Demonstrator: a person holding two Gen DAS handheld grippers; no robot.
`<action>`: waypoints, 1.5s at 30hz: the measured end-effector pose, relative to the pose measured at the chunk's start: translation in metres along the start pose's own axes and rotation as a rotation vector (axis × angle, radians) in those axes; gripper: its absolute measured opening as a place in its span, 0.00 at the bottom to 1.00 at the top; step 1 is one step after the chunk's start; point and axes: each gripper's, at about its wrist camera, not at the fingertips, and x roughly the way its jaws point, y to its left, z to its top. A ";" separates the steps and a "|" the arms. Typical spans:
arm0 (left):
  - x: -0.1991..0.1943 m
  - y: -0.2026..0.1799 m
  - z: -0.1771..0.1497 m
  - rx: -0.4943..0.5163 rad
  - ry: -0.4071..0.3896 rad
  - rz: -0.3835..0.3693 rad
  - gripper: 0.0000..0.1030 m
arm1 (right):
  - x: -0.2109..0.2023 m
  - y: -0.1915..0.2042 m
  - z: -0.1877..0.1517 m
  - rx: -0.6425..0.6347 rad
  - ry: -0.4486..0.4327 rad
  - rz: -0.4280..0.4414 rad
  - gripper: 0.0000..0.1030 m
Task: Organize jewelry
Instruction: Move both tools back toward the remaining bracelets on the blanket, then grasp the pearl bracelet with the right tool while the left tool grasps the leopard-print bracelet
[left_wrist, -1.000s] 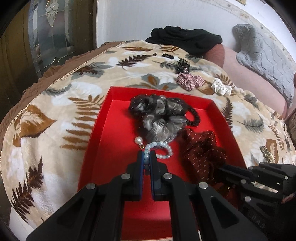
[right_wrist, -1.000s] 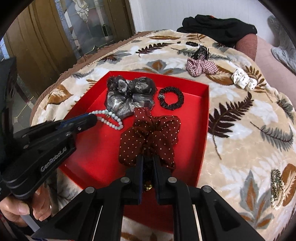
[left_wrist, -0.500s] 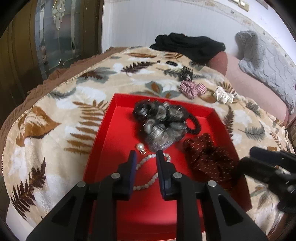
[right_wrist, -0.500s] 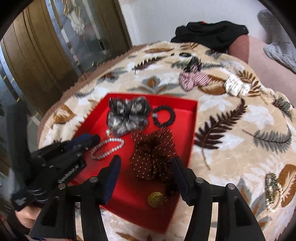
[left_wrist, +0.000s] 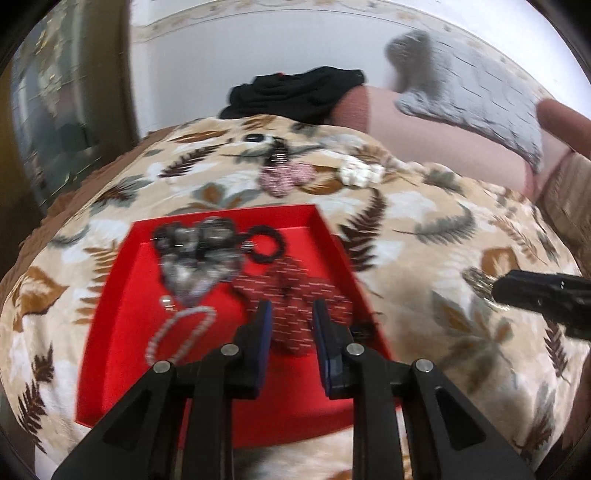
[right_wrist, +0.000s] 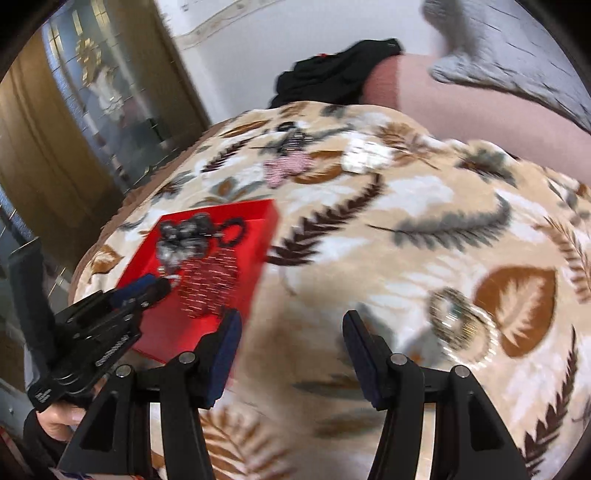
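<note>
Left wrist view: my left gripper (left_wrist: 291, 328) was open and empty, over the red tray (left_wrist: 122, 354). In the tray lay the pearl bracelet (left_wrist: 177, 338), grey scrunchie (left_wrist: 199, 254), black band (left_wrist: 264, 245) and dotted red scrunchie (left_wrist: 295, 299). So four pieces looked sorted. The pink scrunchie (left_wrist: 286, 177) and white scrunchie (left_wrist: 360, 173) sat on the bed (left_wrist: 424, 236), well apart from the tray.

Right wrist view: my right gripper (right_wrist: 291, 350) was wide open, empty, over bare blanket. The beaded brooch (right_wrist: 460, 325) lay just to its right, probably next. A black clip (right_wrist: 286, 129) was out too. Roughly halfway done.
</note>
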 end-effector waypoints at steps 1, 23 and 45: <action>-0.001 -0.007 -0.001 0.012 0.002 -0.011 0.21 | -0.004 -0.010 -0.002 0.018 -0.003 -0.006 0.59; 0.008 -0.105 -0.007 0.193 0.072 -0.137 0.22 | -0.008 -0.153 -0.033 0.284 0.008 -0.168 0.31; 0.059 -0.146 0.021 0.113 0.203 -0.230 0.22 | 0.009 -0.161 -0.033 0.195 0.029 -0.273 0.11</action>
